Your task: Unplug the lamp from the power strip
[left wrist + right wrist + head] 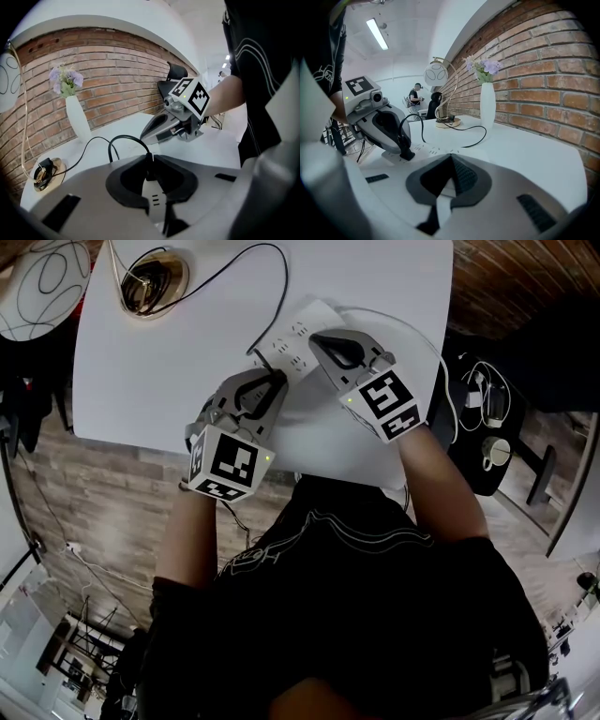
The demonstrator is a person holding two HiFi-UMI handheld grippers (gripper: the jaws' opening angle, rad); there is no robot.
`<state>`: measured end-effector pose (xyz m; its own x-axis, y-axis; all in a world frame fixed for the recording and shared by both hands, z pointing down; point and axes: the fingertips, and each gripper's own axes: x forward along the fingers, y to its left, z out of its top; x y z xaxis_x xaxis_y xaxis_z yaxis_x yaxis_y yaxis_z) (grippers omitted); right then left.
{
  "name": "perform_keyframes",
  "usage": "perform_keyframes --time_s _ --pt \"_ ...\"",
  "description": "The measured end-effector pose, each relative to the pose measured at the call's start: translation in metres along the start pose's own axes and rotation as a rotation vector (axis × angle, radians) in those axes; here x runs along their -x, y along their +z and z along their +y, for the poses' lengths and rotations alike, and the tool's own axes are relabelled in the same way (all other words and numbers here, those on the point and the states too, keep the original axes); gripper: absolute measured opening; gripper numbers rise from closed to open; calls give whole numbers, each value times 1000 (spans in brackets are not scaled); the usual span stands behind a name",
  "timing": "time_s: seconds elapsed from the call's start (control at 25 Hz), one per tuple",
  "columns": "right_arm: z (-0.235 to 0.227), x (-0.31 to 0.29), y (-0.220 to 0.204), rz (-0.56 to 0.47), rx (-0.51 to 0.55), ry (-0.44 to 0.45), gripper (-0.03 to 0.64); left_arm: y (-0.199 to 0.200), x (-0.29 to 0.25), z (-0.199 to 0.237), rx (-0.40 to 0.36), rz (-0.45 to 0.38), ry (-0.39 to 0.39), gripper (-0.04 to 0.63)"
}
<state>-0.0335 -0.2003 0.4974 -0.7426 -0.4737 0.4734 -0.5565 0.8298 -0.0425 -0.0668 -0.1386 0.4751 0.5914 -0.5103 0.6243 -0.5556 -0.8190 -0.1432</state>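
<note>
White desk (159, 362) by a brick wall (117, 70): the left hand-held gripper (274, 373) clamps the lamp's black plug (150, 169), seated in the strip (298, 332). The right hand-held gripper (322, 339) (jaws together) presses on the strip, likely steadying it for 1 pull.

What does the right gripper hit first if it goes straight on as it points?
The power strip, right under the right gripper's closed tips, probably touching already. Past it: the black cord on the table.

Power strip (305, 334) on the bench (141, 371); plug (405, 151) in its left end; lamp base (150, 282) behind-left of it; cord (281, 277) between them.
</note>
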Motion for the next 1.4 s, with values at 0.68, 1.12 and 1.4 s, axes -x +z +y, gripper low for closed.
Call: perform_keyframes --time_s 0.68,1.12,1.4 --pt "1 1 -1 0 4 16 -5 3 3 -1 44 -17 -16 44" --pt "2 0 -2 19 -16 34 -3 49 28 38 335 -183 -62 46" --pt "6 6 1 44 -107 104 -3 63 45 39 477 -217 -69 48"
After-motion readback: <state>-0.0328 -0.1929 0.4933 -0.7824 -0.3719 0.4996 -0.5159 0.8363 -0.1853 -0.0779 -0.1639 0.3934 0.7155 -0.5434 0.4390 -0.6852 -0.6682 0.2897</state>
